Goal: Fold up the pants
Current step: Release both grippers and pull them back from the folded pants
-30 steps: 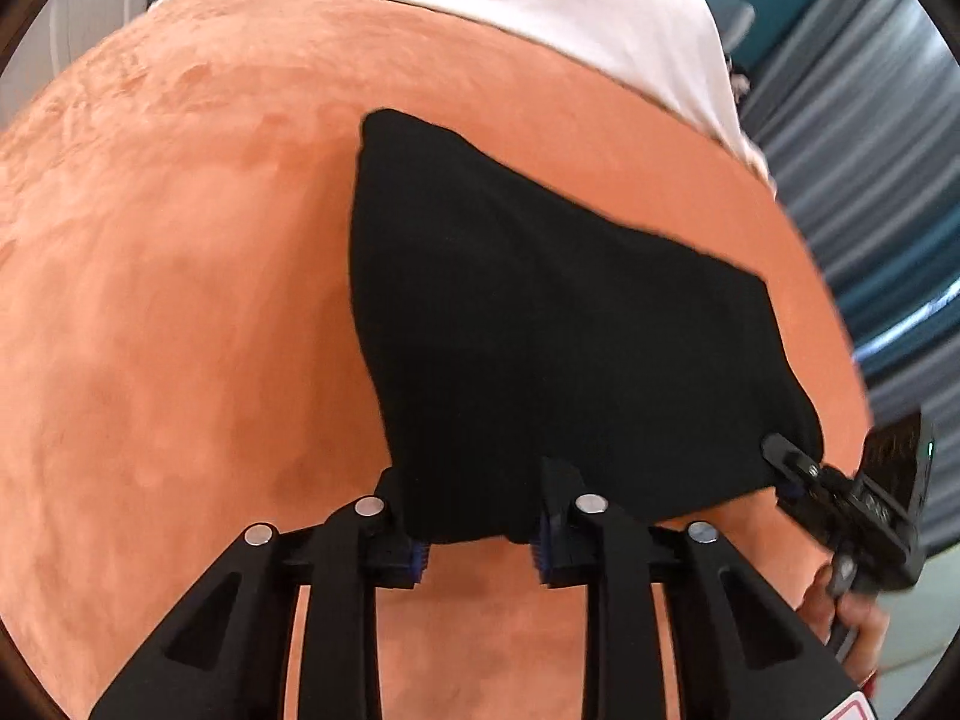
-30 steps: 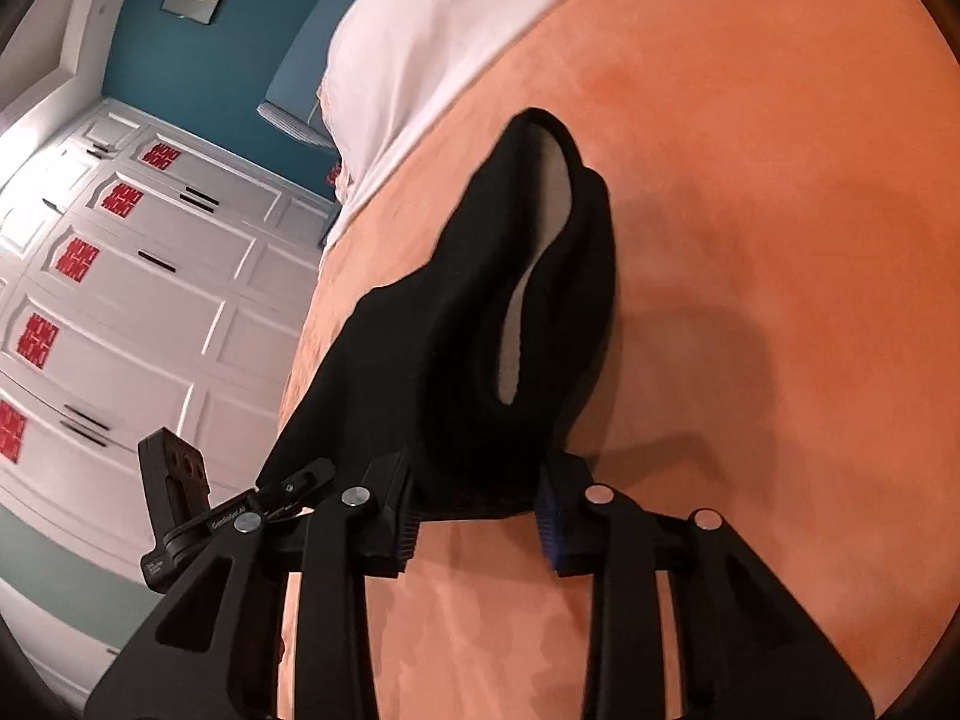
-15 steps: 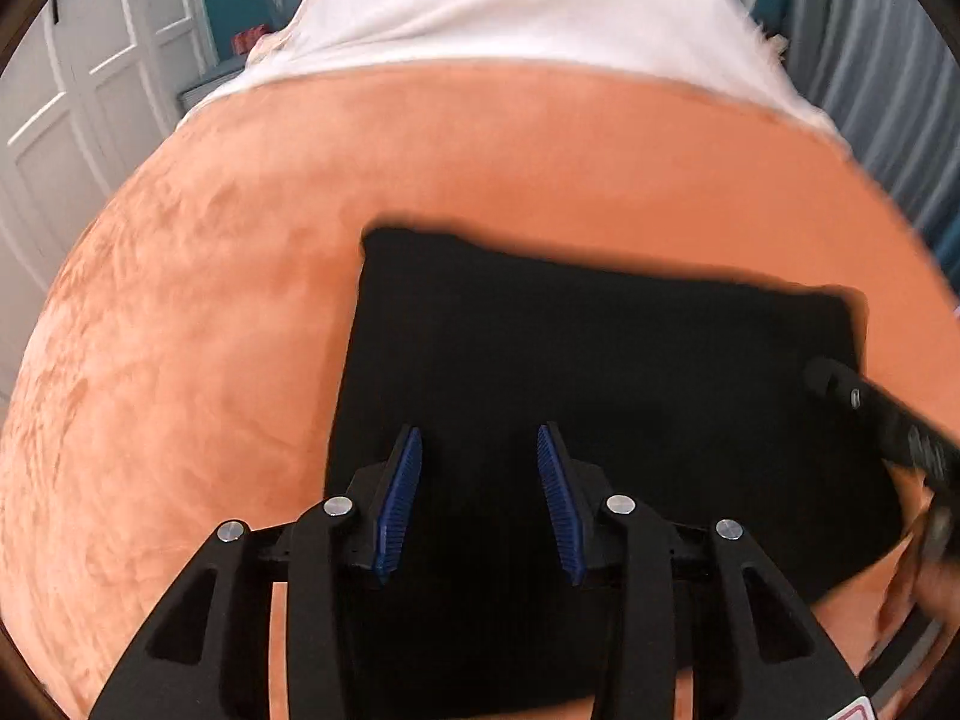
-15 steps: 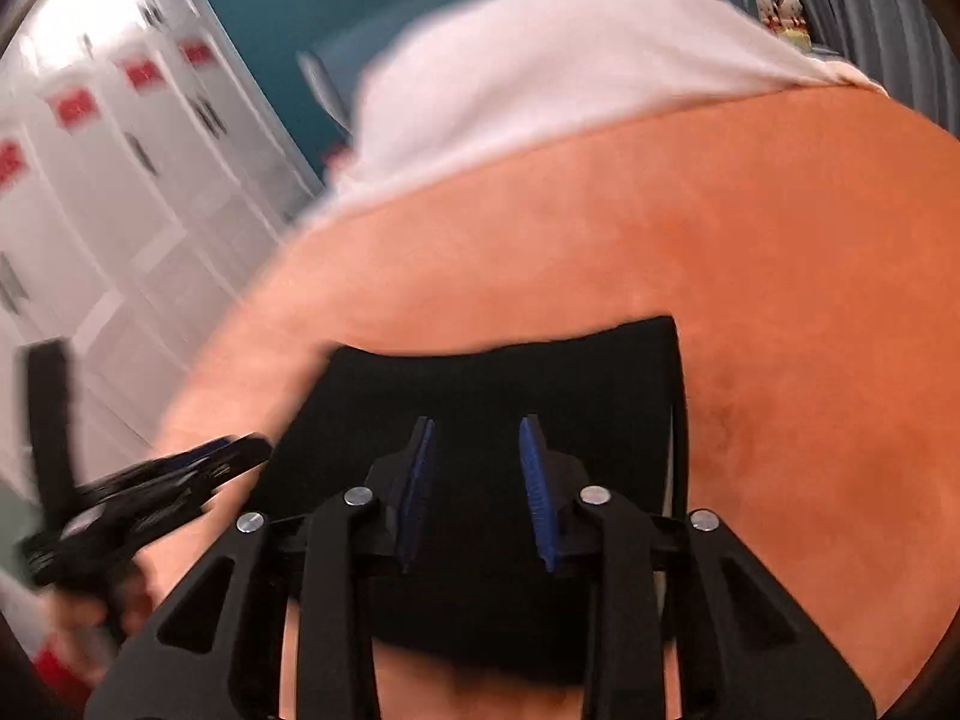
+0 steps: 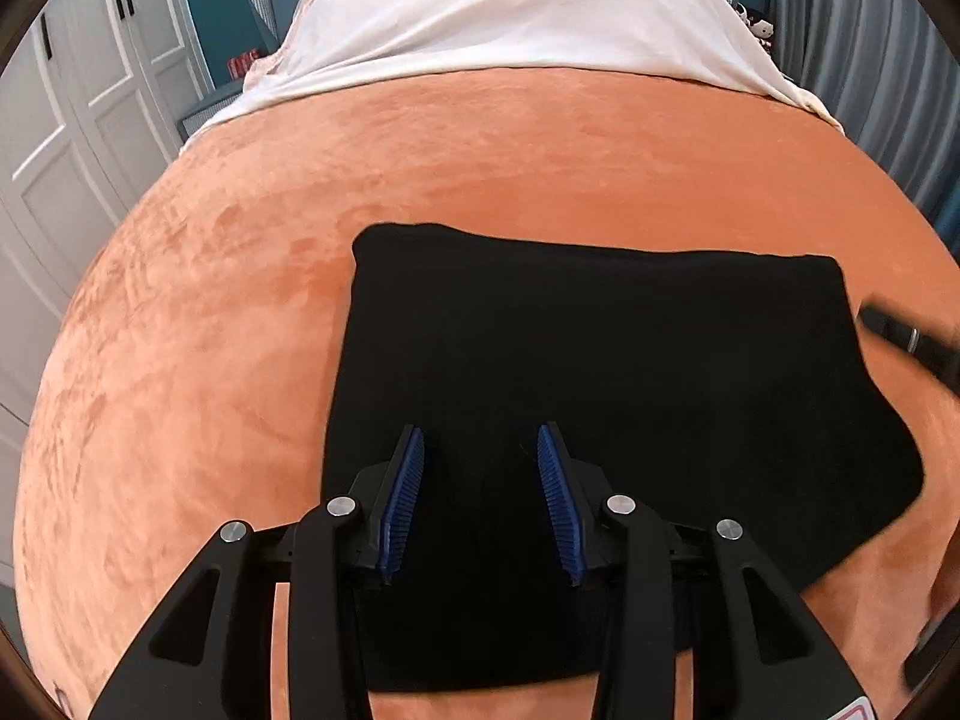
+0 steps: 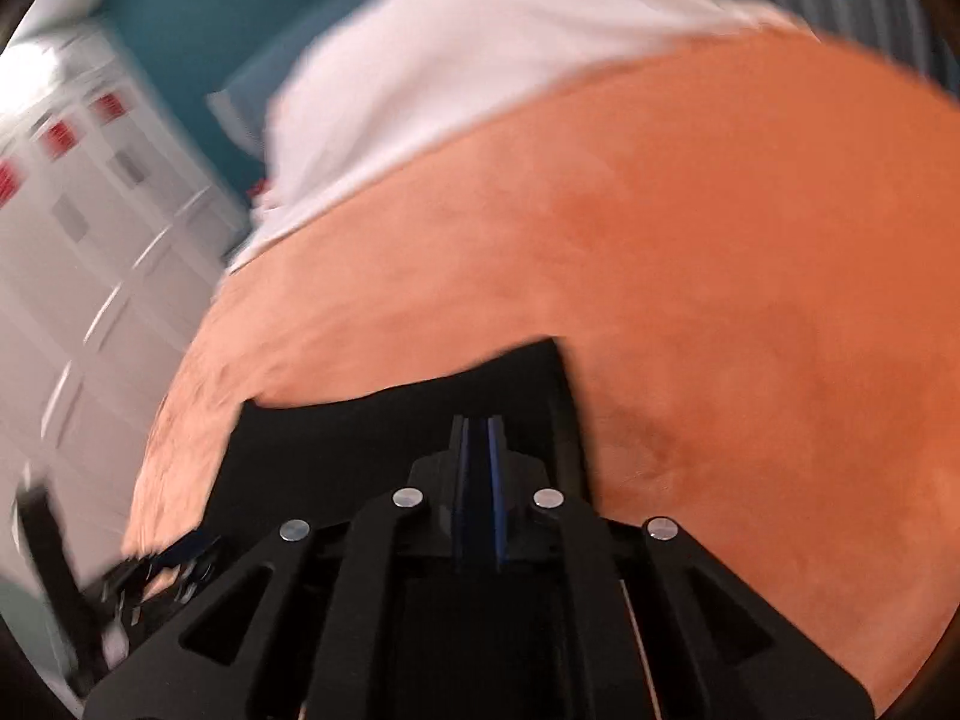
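Observation:
The black pants [image 5: 600, 360] lie folded into a flat rectangle on the orange bed cover [image 5: 210, 330]. My left gripper [image 5: 480, 450] is open and empty, its blue pads held just above the near part of the pants. In the right wrist view the pants [image 6: 372, 444] lie low in the frame, blurred by motion. My right gripper [image 6: 478, 426] is shut with its pads together and nothing between them, above the right part of the pants. The right gripper also shows blurred at the right edge of the left wrist view [image 5: 906, 336].
A white sheet [image 5: 510, 12] covers the far end of the bed. White wardrobe doors [image 5: 72, 120] stand to the left and a grey curtain [image 5: 870, 48] to the right. The orange cover [image 6: 720, 270] stretches wide around the pants.
Both grippers let go of the pants' near edge and lifted back. The pants settled flat as a folded rectangle. The right gripper closed empty and is moving fast.

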Demonstrator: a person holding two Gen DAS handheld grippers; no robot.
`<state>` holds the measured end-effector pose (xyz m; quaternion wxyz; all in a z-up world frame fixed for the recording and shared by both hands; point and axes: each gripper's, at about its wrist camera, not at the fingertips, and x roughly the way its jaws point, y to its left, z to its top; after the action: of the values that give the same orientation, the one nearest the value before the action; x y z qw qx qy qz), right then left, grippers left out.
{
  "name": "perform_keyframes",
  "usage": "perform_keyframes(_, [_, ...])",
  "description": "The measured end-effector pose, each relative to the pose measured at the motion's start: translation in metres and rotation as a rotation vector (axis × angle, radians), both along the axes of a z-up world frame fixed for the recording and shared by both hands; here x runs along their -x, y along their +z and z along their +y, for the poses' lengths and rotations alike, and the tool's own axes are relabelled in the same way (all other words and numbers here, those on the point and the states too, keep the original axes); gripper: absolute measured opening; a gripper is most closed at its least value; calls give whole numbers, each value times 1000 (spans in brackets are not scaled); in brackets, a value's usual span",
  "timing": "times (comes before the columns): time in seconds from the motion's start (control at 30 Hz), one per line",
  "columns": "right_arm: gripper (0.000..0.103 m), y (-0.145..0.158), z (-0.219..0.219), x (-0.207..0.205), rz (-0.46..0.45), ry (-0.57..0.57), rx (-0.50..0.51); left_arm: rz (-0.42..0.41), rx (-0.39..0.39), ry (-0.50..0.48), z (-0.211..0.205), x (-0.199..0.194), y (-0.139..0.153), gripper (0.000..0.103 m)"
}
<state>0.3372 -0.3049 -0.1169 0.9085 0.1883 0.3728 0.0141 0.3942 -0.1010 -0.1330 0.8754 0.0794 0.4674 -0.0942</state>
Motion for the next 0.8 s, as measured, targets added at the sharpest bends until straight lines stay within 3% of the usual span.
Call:
perform_keyframes(0.07, [3,-22,14,2,74,34,118,-9,-17,1,-1,9,5,38])
perform_keyframes(0.1, [3,-44,11,1,111,43,129,-10,-18,0,-1,13,8,38])
perform_keyframes(0.2, [6,-19,3,18,91,-12,33,-25,-25,-10,1,27,20,38])
perform_keyframes(0.23, [9,-3,8,33,40,-2,18,-34,-40,-8,2,33,25,38])
perform_keyframes(0.3, [8,7,25,54,7,37,83,-32,-32,-13,3,41,31,38])
perform_keyframes(0.37, [17,-11,30,50,89,50,197,-35,-34,-7,3,52,37,38])
perform_keyframes(0.4, [17,-32,28,43,172,53,239,-33,-31,-4,4,59,39,38])
perform_keyframes(0.47, [18,-27,21,49,155,25,186,-25,-23,-4,6,73,45,38])
perform_keyframes(0.53, [20,9,22,69,106,-8,114,-33,-26,1,8,87,50,38])
perform_keyframes(0.6, [38,38,30,100,39,-27,120,-45,-22,11,13,105,59,39])
perform_keyframes(0.63, [60,48,41,113,24,-32,153,-50,-13,18,15,115,63,45])
perform_keyframes(0.67, [76,56,51,125,7,-47,204,-62,-14,25,17,126,69,50])
perform_keyframes(0.73, [82,68,71,156,-16,-65,304,-95,-26,43,20,146,80,71])
perform_keyframes(0.8, [89,73,84,180,-20,-83,333,-135,-41,59,24,174,94,82])
